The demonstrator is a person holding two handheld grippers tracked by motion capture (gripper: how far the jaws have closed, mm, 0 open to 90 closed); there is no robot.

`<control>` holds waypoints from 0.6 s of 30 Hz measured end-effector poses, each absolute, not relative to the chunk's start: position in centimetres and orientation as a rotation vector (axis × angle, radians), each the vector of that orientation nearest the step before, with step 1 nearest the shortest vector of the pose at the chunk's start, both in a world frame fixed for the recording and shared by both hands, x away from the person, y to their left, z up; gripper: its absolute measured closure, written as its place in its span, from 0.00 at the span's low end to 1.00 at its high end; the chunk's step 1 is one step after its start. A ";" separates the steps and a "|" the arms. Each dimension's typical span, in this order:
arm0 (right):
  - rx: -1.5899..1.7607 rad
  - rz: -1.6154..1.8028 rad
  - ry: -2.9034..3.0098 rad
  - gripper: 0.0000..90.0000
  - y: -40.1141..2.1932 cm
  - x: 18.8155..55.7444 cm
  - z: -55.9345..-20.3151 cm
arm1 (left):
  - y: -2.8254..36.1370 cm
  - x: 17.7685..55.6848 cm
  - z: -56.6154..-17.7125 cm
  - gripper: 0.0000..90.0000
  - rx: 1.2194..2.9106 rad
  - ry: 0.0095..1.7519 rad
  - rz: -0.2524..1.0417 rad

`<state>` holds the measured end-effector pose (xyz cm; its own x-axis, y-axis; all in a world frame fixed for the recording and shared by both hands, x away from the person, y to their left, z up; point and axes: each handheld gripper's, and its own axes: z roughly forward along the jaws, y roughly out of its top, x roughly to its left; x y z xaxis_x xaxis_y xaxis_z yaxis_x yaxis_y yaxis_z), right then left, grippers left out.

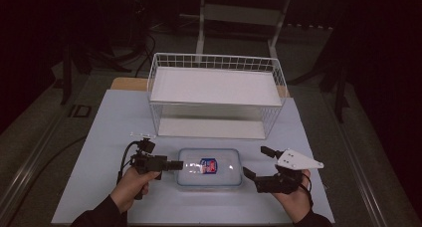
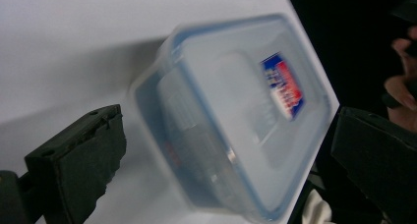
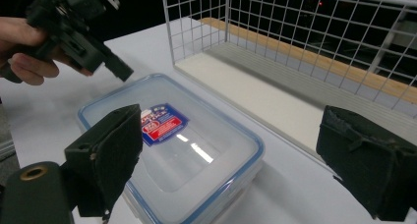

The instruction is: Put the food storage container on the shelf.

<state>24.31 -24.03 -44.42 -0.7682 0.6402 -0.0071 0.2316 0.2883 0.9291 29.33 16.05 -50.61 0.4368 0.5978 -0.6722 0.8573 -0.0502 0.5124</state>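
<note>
A clear plastic container (image 1: 210, 168) with a blue-rimmed lid and a red and blue label lies flat on the table near the front. My left gripper (image 1: 175, 165) is at its left end, pointing right at lid height. In the left gripper view the jaws (image 2: 226, 121) stand wide apart with the container (image 2: 231, 126) ahead between them, untouched. My right gripper (image 1: 259, 162) is just off the container's right end, open. In the right gripper view its jaws (image 3: 233, 116) frame the container (image 3: 196, 160) without touching it, and the left gripper (image 3: 78, 32) hovers over the far end.
A white wire basket (image 1: 214, 62) with a white board inside stands behind the container, its open side facing front (image 3: 295, 32). The pale table (image 1: 114, 127) has free room left and right. Dark floor and stands surround the table.
</note>
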 end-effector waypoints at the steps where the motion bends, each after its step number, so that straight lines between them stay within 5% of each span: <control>1: 0.786 1.484 2.197 0.11 -24.0 24.3 -44.5 | 16.2 29.5 -51.1 0.01 1.738 1.277 -0.376; 18: 0.884 1.478 2.288 0.15 -24.3 25.0 -46.1 | 16.7 30.4 -53.8 0.49 1.646 1.288 -0.662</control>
<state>24.98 -24.30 -46.08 -0.7749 0.6252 0.0934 0.3422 0.2906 0.8936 30.43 16.67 -53.79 0.3093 0.4526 -0.8364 0.9435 -0.0356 0.3296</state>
